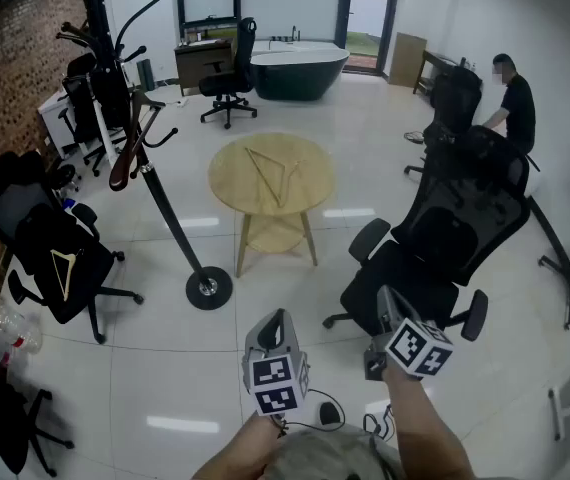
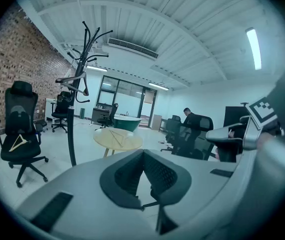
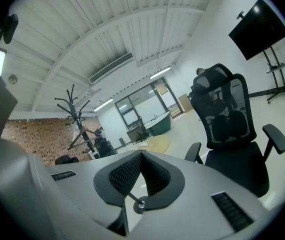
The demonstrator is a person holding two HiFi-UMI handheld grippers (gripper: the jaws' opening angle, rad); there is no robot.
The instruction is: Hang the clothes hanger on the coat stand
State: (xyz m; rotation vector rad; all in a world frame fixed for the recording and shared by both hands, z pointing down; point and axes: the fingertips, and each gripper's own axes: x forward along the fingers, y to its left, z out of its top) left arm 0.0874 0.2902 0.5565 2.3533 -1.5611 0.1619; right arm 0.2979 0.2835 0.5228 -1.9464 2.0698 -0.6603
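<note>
Low in the frame, my left claw [image 1: 275, 320] and right claw [image 1: 385, 298] are both closed tight, holding nothing. I judge pickup not yet started. Next I must reach the light wooden clothes hanger [image 1: 277, 173] lying mid-frame on the round pale wooden bench [image 1: 310, 193], then the black coat stand [image 1: 165, 208] at upper left. I can't see inside the dark oval tub [image 1: 300, 68] at the top.

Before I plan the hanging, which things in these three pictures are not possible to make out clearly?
- Head view: the top of the coat stand is cut off by the upper edge, so its hooks cannot be counted.
- Head view: the place where the brown hanger catches the stand is too small and dark to see.
- Right gripper view: the round table is too small and far away to tell what lies on it.
</note>
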